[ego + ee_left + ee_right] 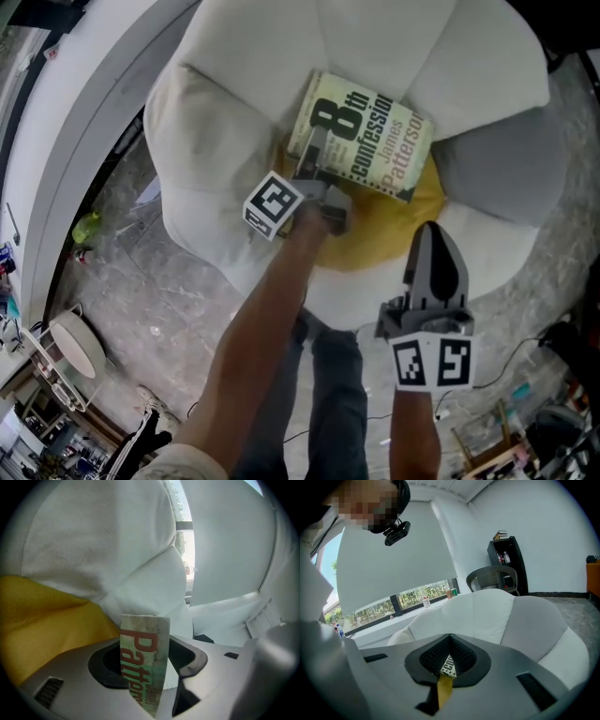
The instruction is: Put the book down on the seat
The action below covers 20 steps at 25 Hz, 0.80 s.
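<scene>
The grey plastic right gripper [450, 639] fills the lower frame, its black ribbed jaws closed to a point at centre. Through the slit below show a small printed black-and-white triangle [449, 666] and a yellow strip [444, 691]. Behind, at centre right, is a white petal-shaped padded armchair [506, 616]. A tall black shelf unit [512, 564] stands upper right, a grey woven chair [490, 579] beside it. A pale roller blind [393, 569] covers the upper left.

One book [361, 136] out there, and two grippers: left gripper [314, 161], right gripper [429, 234]. One petal-shaped seat [225, 159], one yellow cushion [375, 234] at its middle, one grey cushion [497, 173] at its edge. One round white side table [80, 345] on the floor. In the right gripper view, one black shelf unit [508, 562], one dark wicker chair [490, 579].
</scene>
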{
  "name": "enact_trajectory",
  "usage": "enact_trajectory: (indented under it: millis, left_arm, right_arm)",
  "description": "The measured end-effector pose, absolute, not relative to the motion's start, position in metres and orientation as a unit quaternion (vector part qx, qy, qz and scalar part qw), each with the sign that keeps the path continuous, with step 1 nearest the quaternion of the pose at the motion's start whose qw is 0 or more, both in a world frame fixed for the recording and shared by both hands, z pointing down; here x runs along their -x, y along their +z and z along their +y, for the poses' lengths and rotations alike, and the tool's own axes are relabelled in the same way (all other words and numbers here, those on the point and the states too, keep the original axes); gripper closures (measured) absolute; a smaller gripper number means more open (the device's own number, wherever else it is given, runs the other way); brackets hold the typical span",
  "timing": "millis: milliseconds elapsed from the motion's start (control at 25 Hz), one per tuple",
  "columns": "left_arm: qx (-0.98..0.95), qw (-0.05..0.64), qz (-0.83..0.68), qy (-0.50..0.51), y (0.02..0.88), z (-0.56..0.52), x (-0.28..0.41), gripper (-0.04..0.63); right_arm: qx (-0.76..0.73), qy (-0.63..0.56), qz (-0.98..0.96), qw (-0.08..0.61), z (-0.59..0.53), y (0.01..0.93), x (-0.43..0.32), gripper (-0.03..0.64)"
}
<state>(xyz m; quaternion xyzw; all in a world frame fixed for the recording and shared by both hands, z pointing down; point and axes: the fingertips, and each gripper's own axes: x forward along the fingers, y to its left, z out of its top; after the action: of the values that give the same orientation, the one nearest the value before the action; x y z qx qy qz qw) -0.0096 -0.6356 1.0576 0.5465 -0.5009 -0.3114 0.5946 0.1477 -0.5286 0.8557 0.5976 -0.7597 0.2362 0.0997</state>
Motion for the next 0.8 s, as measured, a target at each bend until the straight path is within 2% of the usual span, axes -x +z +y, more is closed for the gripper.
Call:
enact_trajectory:
  millis: [440,800]
  left_arm:
    - [-0.491,0.621,-0.543,-0.279,1.067,-0.608,0.026,0.327]
    - [-0.486,0.622,-0.549,-0.274,1.026,-0.578,0.035,0.324]
  right_arm:
    - [-0.595,0.239,-0.761,0.097,-0.537,0.84,-0.143,0.614]
    - [-0.591,0.231,-0.768,0.086,-0.537,0.8,-0.137,0.614]
